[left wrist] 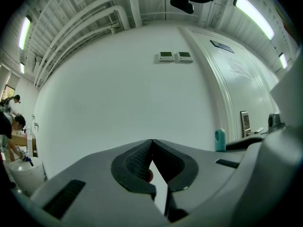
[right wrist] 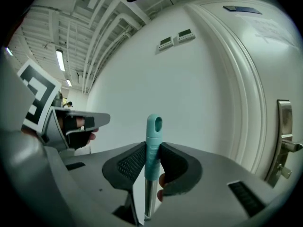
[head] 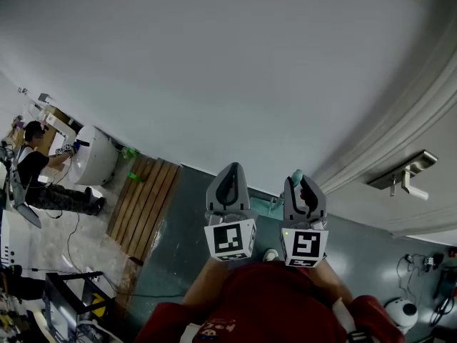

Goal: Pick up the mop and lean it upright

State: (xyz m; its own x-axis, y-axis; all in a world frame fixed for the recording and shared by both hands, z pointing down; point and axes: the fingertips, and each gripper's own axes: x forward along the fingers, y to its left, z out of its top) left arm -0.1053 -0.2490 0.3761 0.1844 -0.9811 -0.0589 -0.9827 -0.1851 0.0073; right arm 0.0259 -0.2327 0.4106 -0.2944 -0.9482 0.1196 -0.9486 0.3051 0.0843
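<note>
Right claw pinching upright mop handle, left claw pressed together at its left, wall ahead, door at its right

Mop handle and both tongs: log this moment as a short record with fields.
mop handle: teal-capped end, poking out beyond the tips
right tongs: closed on the mop handle just below its cap
left tongs: shut, nothing between them
backdrop: white wall, door at right
</note>
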